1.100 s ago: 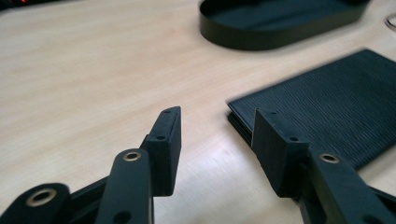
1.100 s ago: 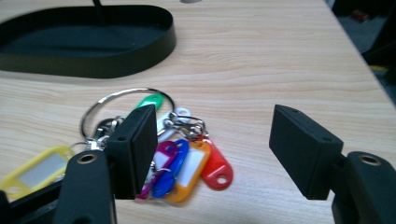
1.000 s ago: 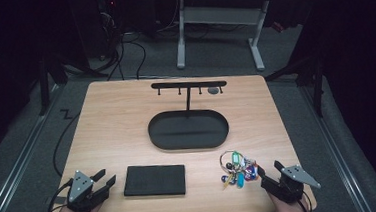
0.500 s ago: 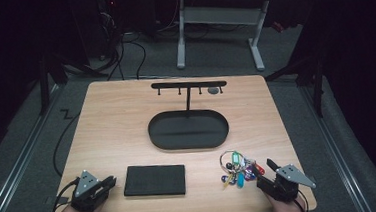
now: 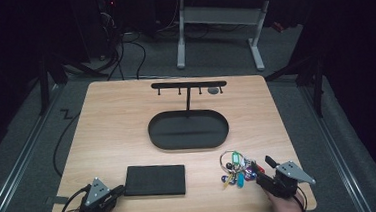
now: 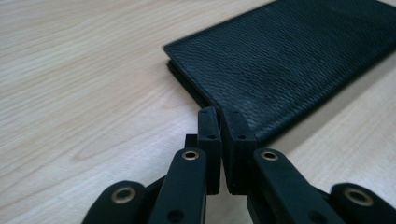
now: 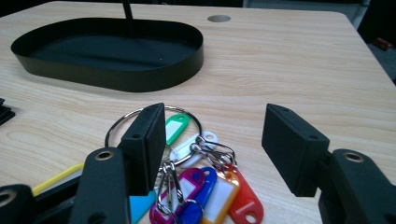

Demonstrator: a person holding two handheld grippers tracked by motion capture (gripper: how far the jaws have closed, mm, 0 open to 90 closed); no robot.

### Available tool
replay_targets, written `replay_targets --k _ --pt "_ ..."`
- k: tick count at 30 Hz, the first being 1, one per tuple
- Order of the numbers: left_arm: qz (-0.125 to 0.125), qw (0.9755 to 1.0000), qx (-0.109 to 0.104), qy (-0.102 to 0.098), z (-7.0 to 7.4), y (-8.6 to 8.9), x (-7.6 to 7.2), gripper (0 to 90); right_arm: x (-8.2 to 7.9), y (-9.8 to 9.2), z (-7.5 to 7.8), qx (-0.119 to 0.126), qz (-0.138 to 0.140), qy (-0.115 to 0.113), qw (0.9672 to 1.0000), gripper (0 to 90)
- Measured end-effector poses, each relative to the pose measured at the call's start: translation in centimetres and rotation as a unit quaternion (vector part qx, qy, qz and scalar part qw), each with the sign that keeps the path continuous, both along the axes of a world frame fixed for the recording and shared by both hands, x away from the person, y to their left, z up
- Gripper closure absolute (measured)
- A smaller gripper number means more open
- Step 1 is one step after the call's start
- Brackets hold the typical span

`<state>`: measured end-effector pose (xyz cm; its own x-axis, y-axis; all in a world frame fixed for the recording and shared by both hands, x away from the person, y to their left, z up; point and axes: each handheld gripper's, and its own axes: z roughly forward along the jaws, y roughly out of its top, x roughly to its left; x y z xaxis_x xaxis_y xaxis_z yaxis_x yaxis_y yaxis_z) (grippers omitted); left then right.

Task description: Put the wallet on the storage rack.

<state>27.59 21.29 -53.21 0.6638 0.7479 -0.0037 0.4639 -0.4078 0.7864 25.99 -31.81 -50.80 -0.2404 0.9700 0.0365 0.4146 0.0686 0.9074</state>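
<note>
We see the left gripper (image 5: pixel 113 193), at the lower left of the high view, with its jaws now drawn together; a second ago they stood spread, and they have just been closing with nothing between them. Its tips now sit at the near edge of the black wallet (image 5: pixel 155 180). At the lower right, the right gripper (image 5: pixel 261 170) has narrowed its gap slightly over the key bunch (image 5: pixel 235 169).

The wallet (image 5: pixel 155 180) lies at the table's (image 5: pixel 122 125) near edge, left of the key bunch (image 5: pixel 235 167). The tray (image 5: pixel 188 130) sits behind both, centred, its hook stand (image 5: pixel 188 86) rising at its far side.
</note>
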Motion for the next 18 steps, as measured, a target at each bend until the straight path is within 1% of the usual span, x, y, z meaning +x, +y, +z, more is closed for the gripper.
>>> replay_targets --k 5,6,8,9,10,11,13,16,17,18 --pt "-0.008 0.9999 0.007 -0.003 0.1 -0.3 -0.9 87.0 0.6 0.5 -0.1 -0.004 0.012 0.002 0.9999 40.2" --pt "-0.012 0.9998 0.013 -0.005 0.2 -0.5 -1.3 85.4 0.7 0.6 -0.1 -0.005 0.014 0.003 0.9999 40.3" --pt "-0.013 0.9998 0.013 -0.007 0.2 -0.6 -1.5 85.0 0.7 0.6 -0.1 -0.004 0.015 0.003 0.9999 40.2" --pt "-0.018 0.9997 0.015 -0.01 0.4 -0.8 -1.9 85.0 0.7 0.6 -0.1 -0.002 0.014 0.003 0.9999 40.2" --pt "-0.018 0.9997 0.015 -0.01 0.4 -0.8 -1.9 84.8 0.7 0.6 -0.1 -0.002 0.014 0.003 0.9999 40.2" --pt "-0.023 0.9995 0.016 -0.012 0.4 -1.0 -2.1 84.8 0.8 0.6 -0.1 -0.003 0.015 0.002 0.9999 40.2" --pt "-0.04 0.9989 0.018 -0.015 0.6 -1.8 -2.8 84.3 0.8 0.6 -0.1 -0.001 0.016 0.003 0.9999 40.2" --pt "-0.062 0.9977 0.023 -0.019 0.7 -3.0 -3.5 83.9 0.8 0.6 -0.1 -0.001 0.015 0.004 0.9999 40.1" --pt "-0.069 0.997 0.028 -0.022 0.7 -3.4 -3.7 83.4 0.8 0.5 -0.1 -0.001 0.015 0.004 0.9999 40.1" --pt "-0.069 0.997 0.028 -0.022 0.7 -3.4 -3.7 82.9 0.8 0.5 -0.1 -0.001 0.015 0.004 0.9999 40.1"
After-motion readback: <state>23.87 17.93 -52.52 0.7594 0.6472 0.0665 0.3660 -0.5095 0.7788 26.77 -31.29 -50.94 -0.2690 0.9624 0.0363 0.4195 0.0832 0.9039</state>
